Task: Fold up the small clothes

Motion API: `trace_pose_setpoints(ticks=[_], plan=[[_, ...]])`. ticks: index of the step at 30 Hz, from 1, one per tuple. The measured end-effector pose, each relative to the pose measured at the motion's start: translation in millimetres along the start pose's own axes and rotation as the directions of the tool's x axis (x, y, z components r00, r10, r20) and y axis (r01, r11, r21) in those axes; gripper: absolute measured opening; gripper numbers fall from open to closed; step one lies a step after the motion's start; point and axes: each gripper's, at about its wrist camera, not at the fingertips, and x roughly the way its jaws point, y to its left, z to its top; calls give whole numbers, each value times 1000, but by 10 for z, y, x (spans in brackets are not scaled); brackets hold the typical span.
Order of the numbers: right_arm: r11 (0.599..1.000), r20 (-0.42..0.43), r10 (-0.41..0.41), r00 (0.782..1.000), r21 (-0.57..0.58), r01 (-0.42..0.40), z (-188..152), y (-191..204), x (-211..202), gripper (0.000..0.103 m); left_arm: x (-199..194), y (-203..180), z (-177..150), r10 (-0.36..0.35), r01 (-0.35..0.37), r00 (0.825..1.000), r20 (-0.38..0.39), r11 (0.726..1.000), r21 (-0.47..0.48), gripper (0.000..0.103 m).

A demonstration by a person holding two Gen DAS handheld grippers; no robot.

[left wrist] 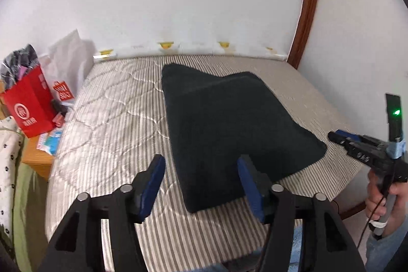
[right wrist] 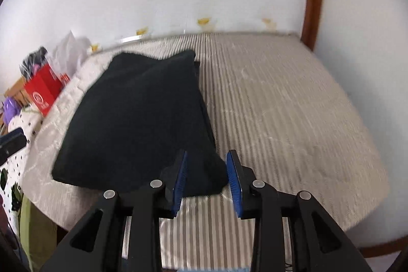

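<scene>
Dark garment [left wrist: 229,124] lies mid-frame on striped mattress [left wrist: 114,119], folded into a thick pad w/ layered far edge, so fold looks about done; left gripper [left wrist: 201,170] & right gripper [right wrist: 207,170] both spread, holding nothing.

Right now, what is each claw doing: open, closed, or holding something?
Left claw: open, holding nothing, above the near edge of the folded dark garment.
Right claw: open, holding nothing.
</scene>
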Motion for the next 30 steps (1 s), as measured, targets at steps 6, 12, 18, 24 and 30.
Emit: trace_pose_setpoints(ticks=[6, 12, 18, 24, 30], plan=[[1000, 90, 13, 996, 25, -15, 17, -16, -697, 52, -474, -196, -37, 62, -64, 996, 57, 998, 28, 66], [998, 178, -41, 983, -32, 47, -90, 130, -1283, 69, -825, -240, -103, 98, -99, 989, 109, 995, 6, 79], [995, 221, -97, 971, -12, 102, -232, 150, -1549, 93, -997, -240, -186, 116, -117, 985, 127, 993, -3, 87], [995, 199, -98, 975, 29, 94, -292, 45, -1627, 95, -1078, -264, -219, 135, -134, 980, 148, 991, -13, 88], [994, 199, -110, 974, 31, 106, -350, 51, -1667, 95, -1097, -237, -225, 138, -135, 979, 152, 990, -32, 89]])
